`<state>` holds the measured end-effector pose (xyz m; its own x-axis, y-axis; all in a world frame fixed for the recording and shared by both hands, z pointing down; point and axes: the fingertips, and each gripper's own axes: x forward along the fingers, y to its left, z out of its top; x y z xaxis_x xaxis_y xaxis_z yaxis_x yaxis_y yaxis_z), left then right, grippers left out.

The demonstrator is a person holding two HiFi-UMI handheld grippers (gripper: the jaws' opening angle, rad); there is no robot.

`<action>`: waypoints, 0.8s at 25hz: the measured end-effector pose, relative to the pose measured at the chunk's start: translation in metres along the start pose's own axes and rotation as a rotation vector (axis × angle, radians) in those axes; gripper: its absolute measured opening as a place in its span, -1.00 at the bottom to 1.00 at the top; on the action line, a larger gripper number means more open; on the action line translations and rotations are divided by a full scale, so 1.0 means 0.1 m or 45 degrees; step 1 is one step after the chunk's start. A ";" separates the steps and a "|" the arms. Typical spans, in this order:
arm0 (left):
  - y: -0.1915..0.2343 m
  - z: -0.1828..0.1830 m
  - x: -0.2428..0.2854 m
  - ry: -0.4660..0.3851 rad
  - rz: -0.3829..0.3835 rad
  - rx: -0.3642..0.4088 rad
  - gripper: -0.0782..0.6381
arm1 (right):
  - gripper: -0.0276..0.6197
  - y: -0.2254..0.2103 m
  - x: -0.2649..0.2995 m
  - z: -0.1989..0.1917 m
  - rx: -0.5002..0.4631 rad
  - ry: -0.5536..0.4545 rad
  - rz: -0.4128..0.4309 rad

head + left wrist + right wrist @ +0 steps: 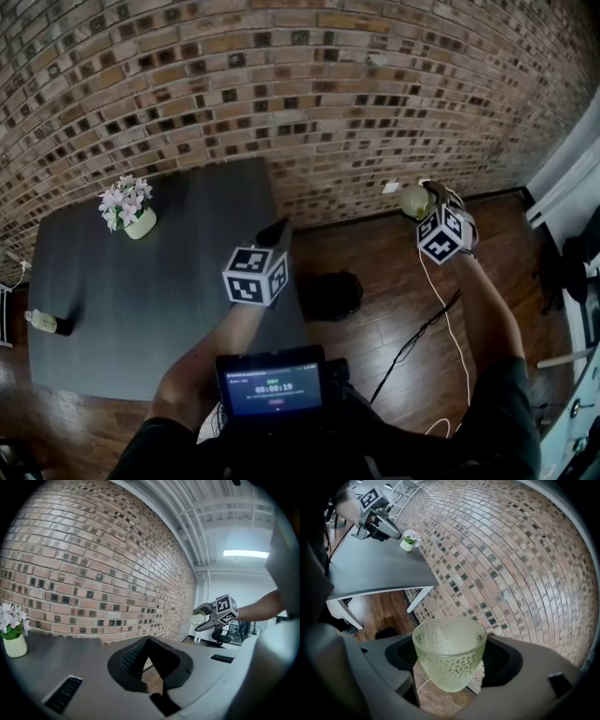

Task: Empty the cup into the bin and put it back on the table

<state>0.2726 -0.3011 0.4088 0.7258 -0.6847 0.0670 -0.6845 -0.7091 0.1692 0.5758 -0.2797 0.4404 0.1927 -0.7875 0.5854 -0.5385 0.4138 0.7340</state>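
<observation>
A pale green dimpled glass cup (450, 654) sits upright between the jaws of my right gripper (419, 197), which is shut on it. I see nothing inside the cup. In the head view the cup (411, 202) hangs over the wooden floor, right of the table and beyond the black bin (330, 293). From the left gripper view the held cup (198, 617) shows far off to the right. My left gripper (275, 232) hovers level over the right edge of the dark grey table (141, 300). Its jaw tips meet with nothing between them.
A small vase of pale flowers (129, 211) stands at the table's back left, and a bottle (42, 322) lies near its left edge. A brick wall (300, 94) runs behind. Cables (422, 328) trail over the floor to the right of the bin.
</observation>
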 end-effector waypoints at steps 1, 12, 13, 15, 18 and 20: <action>-0.01 0.01 0.01 0.000 0.002 0.005 -0.77 | 0.29 0.00 0.01 -0.01 -0.015 0.006 0.002; -0.11 0.15 0.05 -0.020 -0.042 0.018 -0.77 | 0.29 0.04 -0.06 0.07 -0.200 0.043 0.005; -0.11 0.16 0.05 -0.023 -0.042 0.017 -0.77 | 0.29 0.03 -0.06 0.08 -0.204 0.041 0.004; -0.10 0.17 0.04 -0.028 -0.041 0.008 -0.77 | 0.29 0.03 -0.07 0.10 -0.218 0.042 0.005; -0.10 0.17 0.03 -0.031 -0.045 0.021 -0.77 | 0.29 0.04 -0.08 0.11 -0.264 0.059 0.012; -0.09 0.18 0.03 -0.033 -0.038 0.037 -0.77 | 0.29 0.02 -0.09 0.12 -0.299 0.071 0.008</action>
<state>0.2798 -0.2999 0.3897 0.7441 -0.6671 0.0364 -0.6646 -0.7335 0.1422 0.5632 -0.2772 0.4330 0.2388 -0.7608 0.6034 -0.3356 0.5184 0.7865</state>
